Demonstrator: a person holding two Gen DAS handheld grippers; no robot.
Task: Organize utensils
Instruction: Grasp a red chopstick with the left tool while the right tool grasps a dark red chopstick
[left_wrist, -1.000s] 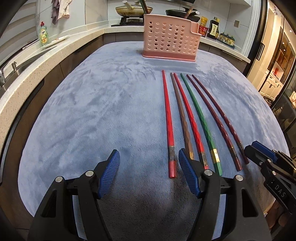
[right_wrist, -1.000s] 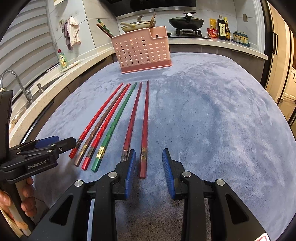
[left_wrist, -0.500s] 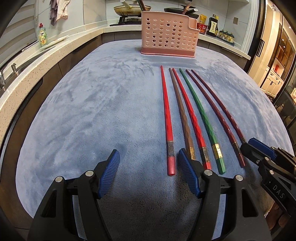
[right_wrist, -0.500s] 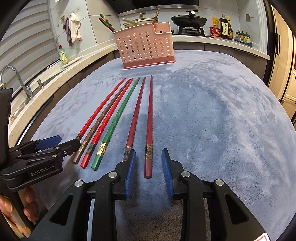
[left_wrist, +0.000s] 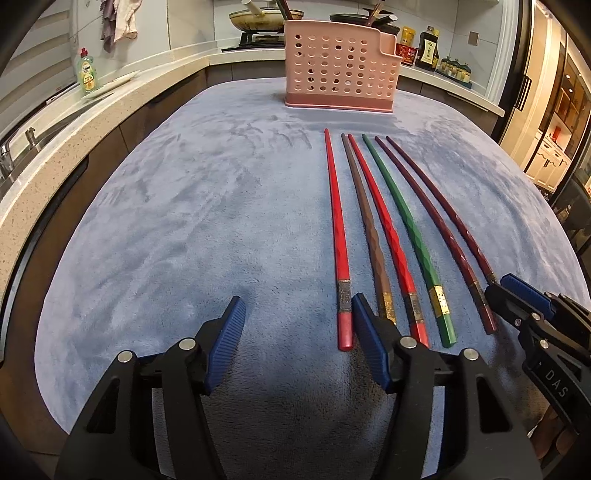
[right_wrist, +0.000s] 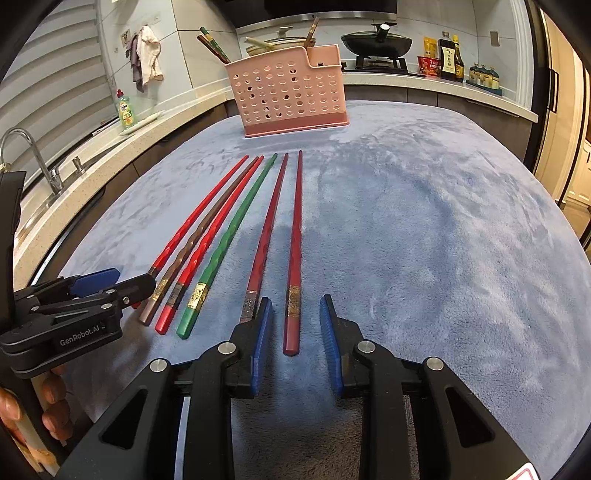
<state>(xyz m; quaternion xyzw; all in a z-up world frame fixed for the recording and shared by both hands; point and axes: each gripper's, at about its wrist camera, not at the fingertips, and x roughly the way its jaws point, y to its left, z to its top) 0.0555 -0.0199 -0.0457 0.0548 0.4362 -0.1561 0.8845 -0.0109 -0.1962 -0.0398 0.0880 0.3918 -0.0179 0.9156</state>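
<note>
Several chopsticks lie side by side on the blue cloth (left_wrist: 184, 221): a red one (left_wrist: 338, 221), a brown one (left_wrist: 369, 229), another red (left_wrist: 388, 236), a green one (left_wrist: 410, 229) and two dark red ones (left_wrist: 443, 229). A pink perforated utensil holder (left_wrist: 340, 79) stands at the far end; it also shows in the right wrist view (right_wrist: 291, 96) with chopsticks sticking out. My left gripper (left_wrist: 297, 317) is open, its right finger beside the leftmost red chopstick's end. My right gripper (right_wrist: 295, 314) is open, its jaws on either side of the end of the rightmost dark red chopstick (right_wrist: 295, 251).
A counter with a dish soap bottle (left_wrist: 88, 74), a sink and a tap (right_wrist: 33, 158) runs along the left. A stove with pans (right_wrist: 376, 42) and sauce bottles (right_wrist: 448, 59) stands behind the holder. The cloth's front edge is just below the grippers.
Both grippers have moved forward a little toward the chopstick ends. The right gripper's jaws now sit around the rightmost dark red chopstick's end. Nothing has been picked up.
</note>
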